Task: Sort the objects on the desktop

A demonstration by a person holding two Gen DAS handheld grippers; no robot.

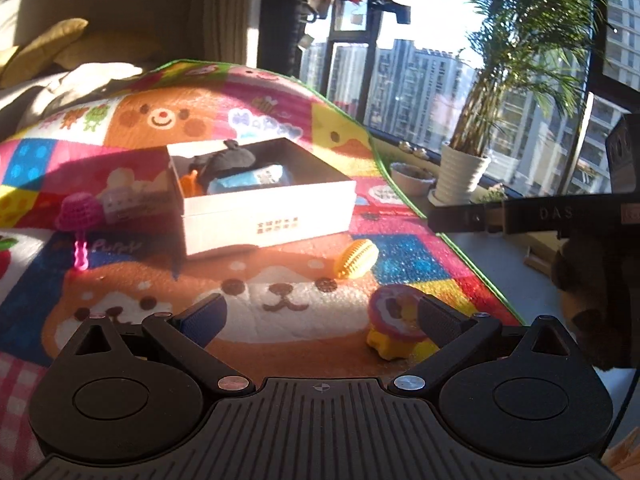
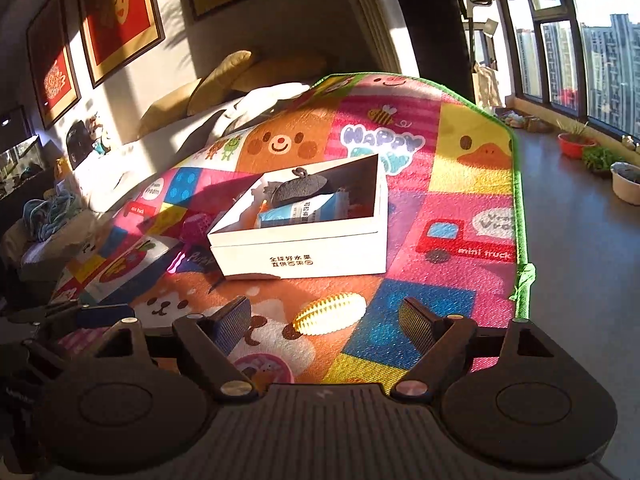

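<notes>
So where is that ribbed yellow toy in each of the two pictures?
Left wrist view: the ribbed yellow toy lies right of centre, on the mat before the white box.
Right wrist view: centre, between the open fingers.
Shared landmark: the white box.

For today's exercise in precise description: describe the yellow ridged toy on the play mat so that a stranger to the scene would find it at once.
Start at the white box in the middle of the colourful cartoon play mat. Come toward the camera from the box's printed front wall to the mat's bare patch there. The yellow ridged toy lies there alone, oval like a small rugby ball, the only yellow, ribbed thing outside the box.
</notes>
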